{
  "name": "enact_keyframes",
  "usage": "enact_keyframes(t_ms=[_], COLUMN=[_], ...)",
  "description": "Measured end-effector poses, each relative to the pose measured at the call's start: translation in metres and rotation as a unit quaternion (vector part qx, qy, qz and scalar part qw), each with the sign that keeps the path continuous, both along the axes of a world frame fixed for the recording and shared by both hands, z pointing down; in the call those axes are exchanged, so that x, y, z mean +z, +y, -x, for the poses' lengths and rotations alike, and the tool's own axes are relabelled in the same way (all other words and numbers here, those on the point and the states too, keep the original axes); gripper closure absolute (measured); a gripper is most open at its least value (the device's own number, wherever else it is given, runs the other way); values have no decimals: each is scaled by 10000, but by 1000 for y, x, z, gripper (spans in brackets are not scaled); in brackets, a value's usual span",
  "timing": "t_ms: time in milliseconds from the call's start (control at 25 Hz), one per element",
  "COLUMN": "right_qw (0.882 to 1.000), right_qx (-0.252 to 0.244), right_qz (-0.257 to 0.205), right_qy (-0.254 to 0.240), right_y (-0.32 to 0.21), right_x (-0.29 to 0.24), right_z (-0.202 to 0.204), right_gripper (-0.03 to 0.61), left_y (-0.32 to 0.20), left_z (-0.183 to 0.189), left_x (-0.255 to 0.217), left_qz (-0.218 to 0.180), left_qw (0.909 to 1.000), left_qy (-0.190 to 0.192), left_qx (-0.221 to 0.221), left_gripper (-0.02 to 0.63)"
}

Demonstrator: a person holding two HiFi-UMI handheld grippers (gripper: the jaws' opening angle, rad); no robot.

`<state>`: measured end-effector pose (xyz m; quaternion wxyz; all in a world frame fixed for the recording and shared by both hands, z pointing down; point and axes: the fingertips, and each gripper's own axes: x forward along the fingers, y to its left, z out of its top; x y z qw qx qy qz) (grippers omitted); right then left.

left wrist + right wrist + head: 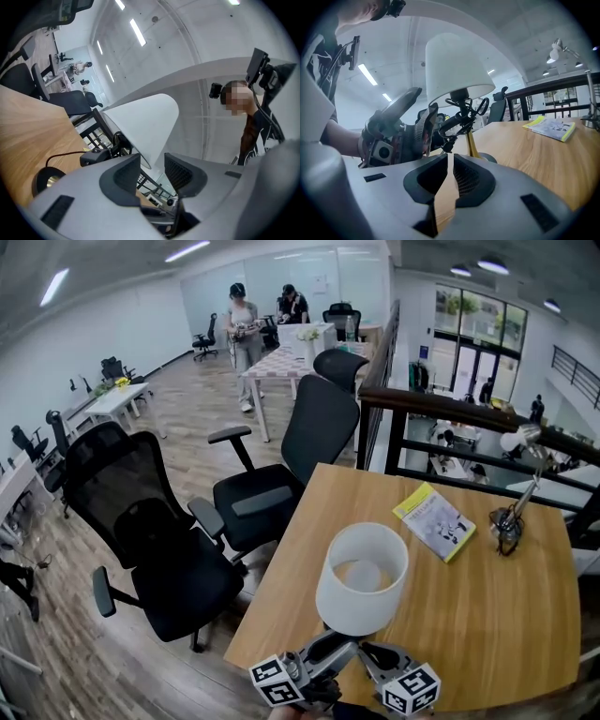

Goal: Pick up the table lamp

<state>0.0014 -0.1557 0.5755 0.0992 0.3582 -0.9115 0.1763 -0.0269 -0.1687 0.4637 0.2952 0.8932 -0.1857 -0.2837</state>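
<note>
Item: table lamp (362, 578), white drum shade on a gold stem (472, 142), standing at the near edge of the worktop (487, 615), lower centre of the head view.
Long axis: upright, judged from shade to base.
Bearing from jaws: straight ahead of both grippers and above them; the shade fills the upper centre of both gripper views.
Left gripper (152, 159): jaws spread wide and tilted up, with nothing between the pads; the shade rim shows beyond the gap.
Right gripper (448, 157): jaws drawn together on nothing, with the stem just beyond and slightly right.
Nearer hand: the left, judged from the right gripper view, where it sits just beside the cord-wrapped socket under the shade.
Surface: pale wood worktop carrying a yellow-edged booklet (434, 520) and a slim desk lamp (514, 517), both upper right and well apart from the item.
Room: open office with plank floor, black office chairs (159, 531) at left, and a dark railing (450, 413) behind.
</note>
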Motion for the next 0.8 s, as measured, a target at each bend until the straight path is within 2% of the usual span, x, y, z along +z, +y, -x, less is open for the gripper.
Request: enact_keyframes(t_ms=[360, 800], right_qw=[10000, 9999], right_qx=[23, 66], right_qz=[45, 32], right_qy=[47, 108], right_y=[-6, -14], right_x=[3, 4], right_z=[-7, -13], right_gripper=[525, 525], left_y=[-11, -18], left_z=[0, -12], left_x=[-10, -26], left_qz=[-118, -354], left_qw=[9985, 9954], left_qy=[517, 782], left_qx=[150, 435], left_gripper=[453, 453])
